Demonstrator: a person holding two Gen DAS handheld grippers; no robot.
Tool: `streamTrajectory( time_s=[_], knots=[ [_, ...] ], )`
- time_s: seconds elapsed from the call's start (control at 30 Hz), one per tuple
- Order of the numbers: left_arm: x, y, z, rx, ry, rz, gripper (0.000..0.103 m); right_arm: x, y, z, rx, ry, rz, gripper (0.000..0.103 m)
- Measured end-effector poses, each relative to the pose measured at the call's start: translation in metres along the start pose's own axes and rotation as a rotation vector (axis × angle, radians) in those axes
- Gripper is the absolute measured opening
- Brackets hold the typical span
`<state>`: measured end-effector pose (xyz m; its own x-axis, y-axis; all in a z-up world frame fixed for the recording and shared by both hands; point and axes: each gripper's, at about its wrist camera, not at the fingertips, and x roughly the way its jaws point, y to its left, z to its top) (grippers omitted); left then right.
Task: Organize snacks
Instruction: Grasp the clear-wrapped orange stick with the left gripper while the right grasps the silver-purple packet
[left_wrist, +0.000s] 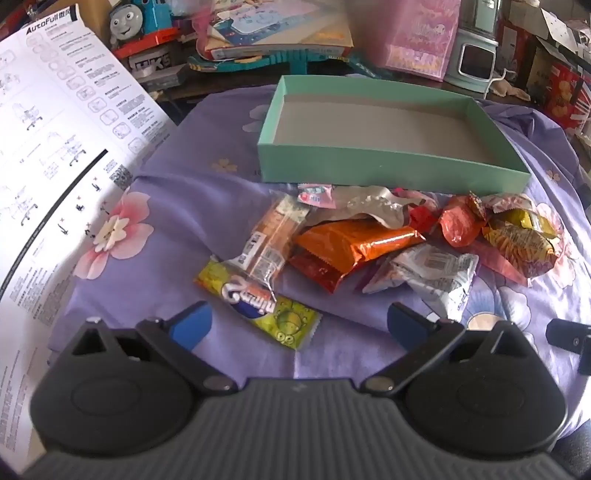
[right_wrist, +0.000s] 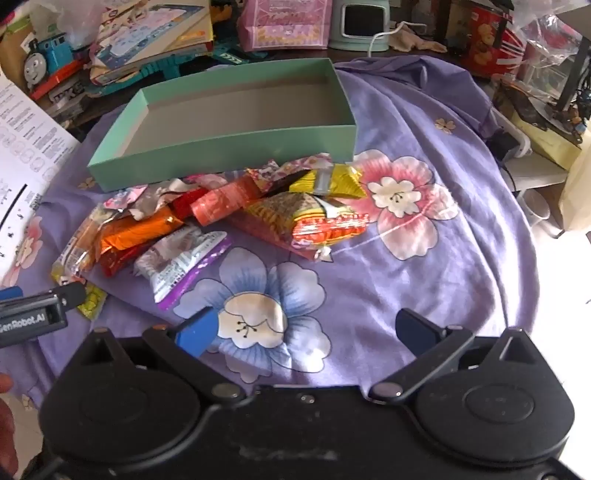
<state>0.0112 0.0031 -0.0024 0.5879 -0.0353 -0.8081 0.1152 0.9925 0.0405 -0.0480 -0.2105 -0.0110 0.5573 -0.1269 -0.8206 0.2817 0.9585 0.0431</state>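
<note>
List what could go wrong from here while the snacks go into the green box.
1. The snack packets lie overlapped in a heap, so one pinch may drag its neighbours.
2. The green box looks light; a nudge could slide it on the wrinkled purple cloth.
3. The left hand-held gripper hangs over the yellow-green packet, which lies flat: hard to pinch.

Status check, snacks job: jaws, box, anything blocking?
Left gripper and right gripper open, holding nothing. Green box holds nothing, snack pile in front. Nothing blocking.

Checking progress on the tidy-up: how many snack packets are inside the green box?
0. The green box shows only its bare grey floor; all the snack packets lie piled on the purple floral cloth in front of it.
</note>
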Motion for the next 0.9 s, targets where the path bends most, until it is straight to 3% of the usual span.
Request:
streamTrajectory(
  time_s=[0.43, 0.57, 0.63, 0.7, 0.9],
  knots=[
    [0.03, 0.031, 0.009, -0.014, 0.01, -0.003, 0.103, 0.022, 0.014, 0.02, -0.022, -0.016, 0.078, 0.103],
    [0.043, 0.045, 0.016, -0.015, 0.025, -0.007, 0.1, 0.031, 0.027, 0.03, -0.015, -0.03, 0.15, 0.103],
    [0.048, 0.05, 0.022, -0.002, 0.031, -0.006, 0.098, 0.035, 0.034, 0.033, -0.016, -0.027, 0.158, 0.103],
    [0.053, 0.053, 0.027, 0.015, 0.032, -0.005, 0.095, 0.039, 0.042, 0.038, -0.022, -0.038, 0.156, 0.094],
    [0.07, 0.057, 0.041, 0.08, 0.068, -0.033, 0.075, 0.063, 0.057, 0.047, 0.004, 0.029, 0.198, 0.086]
  ],
)
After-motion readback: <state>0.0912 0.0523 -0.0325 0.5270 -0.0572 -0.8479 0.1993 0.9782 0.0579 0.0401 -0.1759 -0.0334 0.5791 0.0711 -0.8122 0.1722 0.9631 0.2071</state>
